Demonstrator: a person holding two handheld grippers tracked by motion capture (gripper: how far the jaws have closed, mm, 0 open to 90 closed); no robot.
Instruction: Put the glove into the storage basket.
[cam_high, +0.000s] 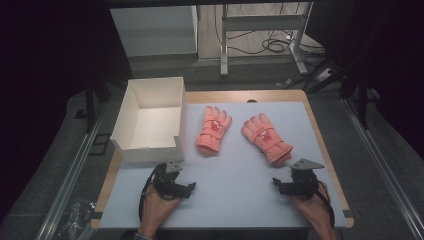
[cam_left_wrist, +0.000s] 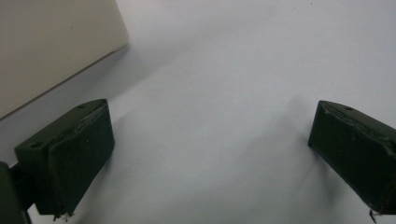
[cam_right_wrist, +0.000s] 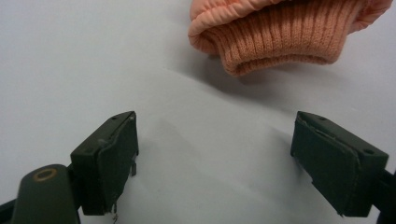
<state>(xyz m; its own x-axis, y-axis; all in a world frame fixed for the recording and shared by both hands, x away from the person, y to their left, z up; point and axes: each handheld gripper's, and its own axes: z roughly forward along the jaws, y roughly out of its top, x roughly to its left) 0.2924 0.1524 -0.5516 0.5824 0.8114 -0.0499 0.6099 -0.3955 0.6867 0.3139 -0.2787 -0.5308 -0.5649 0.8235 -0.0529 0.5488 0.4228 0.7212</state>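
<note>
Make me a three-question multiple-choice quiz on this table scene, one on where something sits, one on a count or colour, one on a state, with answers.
1. Where is the white box?
A. left of the gloves
B. right of the gloves
C. on top of a glove

2. How many pink gloves lie on the table?
A. one
B. two
C. three

3. How do the right gripper's jaws stand?
A. shut on a glove
C. shut on nothing
B. open, holding nothing

Answers: 1 A, the box sits at the table's left edge beside the left glove. 2 B, the left glove and the right glove. 3 B, bare table shows between the jaws, short of the cuff.
</note>
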